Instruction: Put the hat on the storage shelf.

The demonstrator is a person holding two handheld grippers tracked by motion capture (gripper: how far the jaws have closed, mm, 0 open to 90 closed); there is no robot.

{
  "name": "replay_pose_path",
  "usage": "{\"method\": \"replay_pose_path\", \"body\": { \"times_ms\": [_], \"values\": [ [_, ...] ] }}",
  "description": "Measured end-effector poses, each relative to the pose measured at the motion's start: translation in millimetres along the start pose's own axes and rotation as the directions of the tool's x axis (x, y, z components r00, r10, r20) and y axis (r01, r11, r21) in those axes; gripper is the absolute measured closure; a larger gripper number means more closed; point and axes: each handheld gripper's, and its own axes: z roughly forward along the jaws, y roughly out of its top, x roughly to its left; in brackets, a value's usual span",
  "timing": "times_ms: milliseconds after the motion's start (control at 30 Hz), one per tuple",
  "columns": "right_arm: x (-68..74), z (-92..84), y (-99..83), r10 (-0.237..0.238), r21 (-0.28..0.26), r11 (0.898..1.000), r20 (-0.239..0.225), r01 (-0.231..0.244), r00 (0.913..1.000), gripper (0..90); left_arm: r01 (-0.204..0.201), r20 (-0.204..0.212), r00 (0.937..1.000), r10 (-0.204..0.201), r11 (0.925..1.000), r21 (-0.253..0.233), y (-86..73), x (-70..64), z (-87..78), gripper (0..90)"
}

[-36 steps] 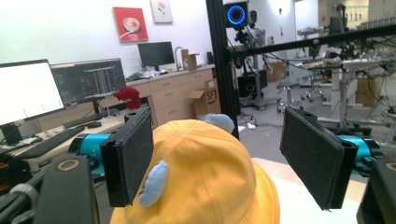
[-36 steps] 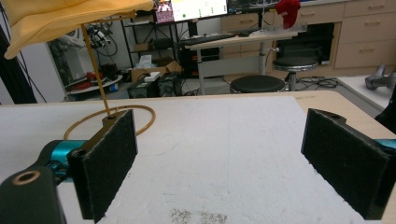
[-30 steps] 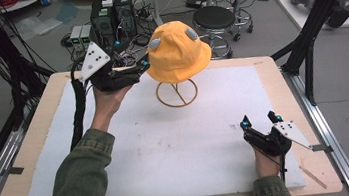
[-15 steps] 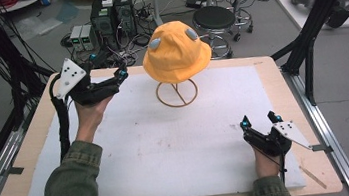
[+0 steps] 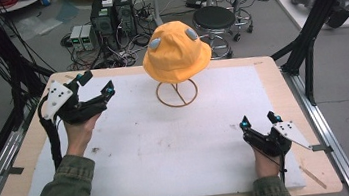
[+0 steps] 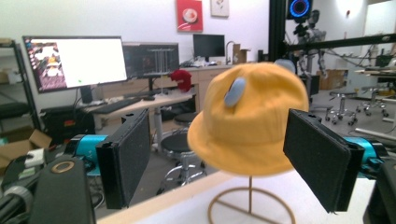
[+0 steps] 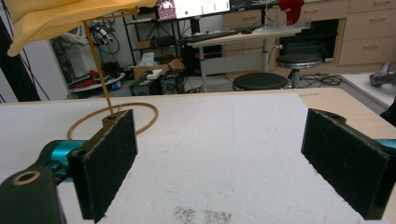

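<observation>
Yellow bucket hat (image 5: 175,52) sits on a thin wire stand (image 5: 177,93) at the far middle of the table (image 5: 270,73), crown up, brim drooping all round, two grey-blue patches on the crown. Left gripper (image 5: 96,87) is held up off the white mat (image 5: 168,144), to the left of the hat and apart from it, jaws spread wide, nothing between them; in the left gripper view the hat (image 6: 250,121) sits framed between the two black pads (image 6: 123,156), so it's lined up on it. Right gripper (image 5: 258,120) is parked low at the near right of the mat, well apart from the hat, jaws also wide open and empty; its own view looks across the mat at the stand's ring base (image 7: 114,119) and a slice of the brim (image 7: 60,16) above. Handling guess: soft cloth, very light, no stiffness, so it'll fold and sag wherever it's pinched, not fragile, not slippery against those foam pads. The stand looks light too and could tip or drag along if the hat is pulled sideways. Best grab is probably the brim edge on the left side, pinch through the fabric, then lift straight up clear of the post. A crown pinch would also work but would bunch the cloth.
</observation>
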Motion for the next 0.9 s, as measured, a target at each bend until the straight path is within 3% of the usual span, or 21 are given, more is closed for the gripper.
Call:
{"method": "replay_pose_path", "body": {
  "times_ms": [300,567,633,900],
  "values": [
    [0.2,1.0,-0.5,0.003,0.01,1.0,0.0,-0.003,1.0,9.5,0.082,-0.06,0.9949,-0.081,0.9965,0.012,-23.2,11.1,-27.1,20.4],
    [0.8,0.3,-0.5,0.004,0.016,1.0,-0.002,-0.004,1.0,9.5,0.076,-0.097,0.9927,-0.071,0.9959,0.049,-36.6,11.6,-41.7,18.6],
    [0.6,0.3,-0.6,0.001,0.017,1.0,-0.003,-0.001,1.0,9.4,0.076,-0.102,0.9925,-0.068,0.9941,0.078,-40.0,13.5,-45.3,18.6],
    [1.0,0.1,-0.6,-0.007,0.015,1.0,-0.004,0.007,1.0,9.5,0.109,-0.136,0.9863,-0.094,0.9881,0.109,-55.2,20.7,-64.0,18.5]
  ]
}}
